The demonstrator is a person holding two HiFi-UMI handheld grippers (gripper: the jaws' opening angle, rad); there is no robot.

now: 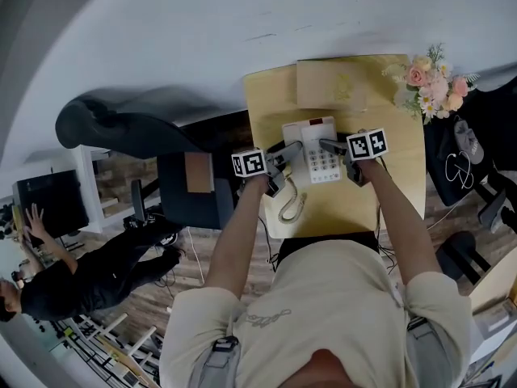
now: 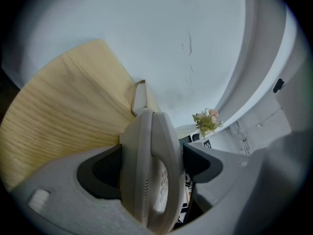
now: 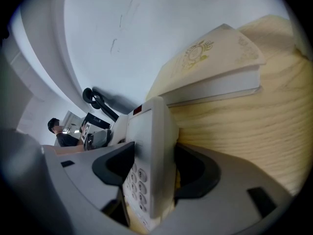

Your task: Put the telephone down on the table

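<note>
light was bright, even, diffuse; wall (image 2: 171, 33) was washed pale | shadows were soft, darkest in gaps beside phone (image 2: 151, 170); floor (image 1: 153, 301) was dimmer than table (image 1: 266, 103) | distortion: heavy fisheye bowed straight edges; black vignette ringed both gripper views | focus: phone near the lens was soft; table grain was sharp in both gripper views

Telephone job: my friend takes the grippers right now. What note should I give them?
Left gripper: shut on the off-white push-button telephone, at its handset.
Right gripper: shut on its keypad side.
The telephone is over the pale wooden table, in front of a cream book; I cannot tell whether it rests there yet.
Left to do: probably set it flat, then open both.
</note>
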